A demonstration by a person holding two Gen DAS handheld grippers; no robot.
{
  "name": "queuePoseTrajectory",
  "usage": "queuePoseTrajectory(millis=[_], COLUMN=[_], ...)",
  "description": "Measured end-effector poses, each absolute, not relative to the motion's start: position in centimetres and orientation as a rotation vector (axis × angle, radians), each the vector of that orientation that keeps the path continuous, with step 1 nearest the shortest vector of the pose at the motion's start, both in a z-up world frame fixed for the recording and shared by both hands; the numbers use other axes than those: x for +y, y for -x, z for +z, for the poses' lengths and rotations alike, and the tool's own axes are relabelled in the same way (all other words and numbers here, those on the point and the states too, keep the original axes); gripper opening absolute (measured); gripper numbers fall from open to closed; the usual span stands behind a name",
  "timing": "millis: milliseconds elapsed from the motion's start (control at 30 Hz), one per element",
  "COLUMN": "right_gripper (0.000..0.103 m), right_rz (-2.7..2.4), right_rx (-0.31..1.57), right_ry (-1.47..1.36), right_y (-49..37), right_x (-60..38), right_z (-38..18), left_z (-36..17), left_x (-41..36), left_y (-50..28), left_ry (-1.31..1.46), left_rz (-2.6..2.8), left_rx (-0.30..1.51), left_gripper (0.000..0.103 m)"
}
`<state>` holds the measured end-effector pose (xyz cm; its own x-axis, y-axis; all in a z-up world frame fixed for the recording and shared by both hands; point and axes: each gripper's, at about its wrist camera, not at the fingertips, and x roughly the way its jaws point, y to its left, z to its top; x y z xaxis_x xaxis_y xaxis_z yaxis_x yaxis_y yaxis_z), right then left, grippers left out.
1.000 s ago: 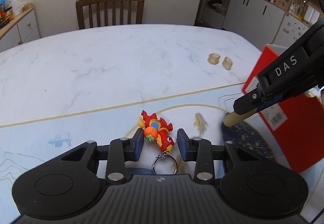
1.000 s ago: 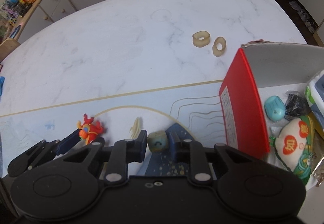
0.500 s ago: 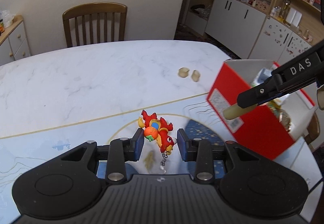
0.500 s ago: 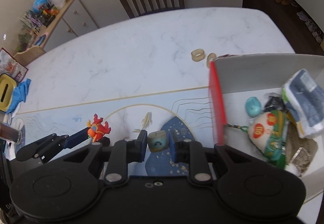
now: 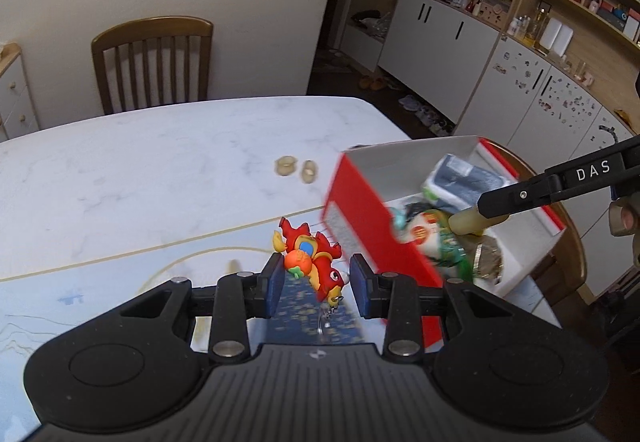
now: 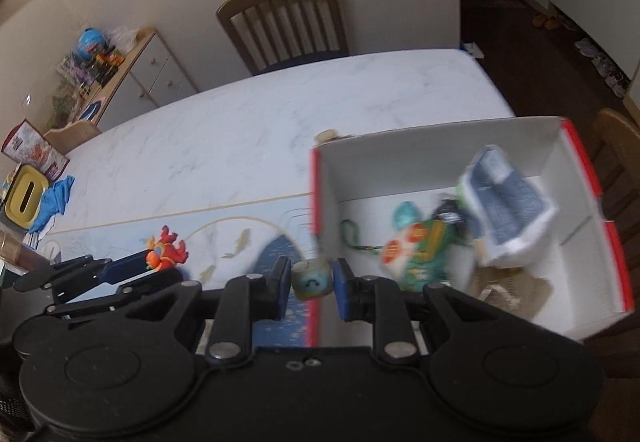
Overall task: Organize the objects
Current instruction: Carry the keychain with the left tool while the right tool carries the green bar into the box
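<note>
Left gripper clamped on red bird keychain toy, held above table, just left of red box. Right gripper clamped on small pale cube with smiley face, at box's left wall. 2 beige rings on table behind box. Box holds blurred packets.

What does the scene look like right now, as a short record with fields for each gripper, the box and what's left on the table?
left gripper: shut on red bird keychain, lifted off the table
right gripper: shut on pale cube with a blue smiley, at the box's near edge
red box: open, several items inside
table: two beige rings beyond the box
</note>
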<state>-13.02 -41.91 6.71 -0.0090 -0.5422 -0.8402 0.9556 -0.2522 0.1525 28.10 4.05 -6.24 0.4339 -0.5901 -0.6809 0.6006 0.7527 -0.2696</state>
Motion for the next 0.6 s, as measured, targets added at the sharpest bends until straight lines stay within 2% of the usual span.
queuePoseTrajectory(millis=[600], right_gripper=[0.022], right_rz=[-1.666], right_rx=[0.575], right_ry=[-1.009], right_y=[26.0], right_x=[-37.0], right_z=[5.7], left_z=[-5.5], left_x=[-10.6], left_y=[-24.2], left_ry=[-0.125], left_rz=[-0.848], left_rx=[0.883], left_gripper=[0.035])
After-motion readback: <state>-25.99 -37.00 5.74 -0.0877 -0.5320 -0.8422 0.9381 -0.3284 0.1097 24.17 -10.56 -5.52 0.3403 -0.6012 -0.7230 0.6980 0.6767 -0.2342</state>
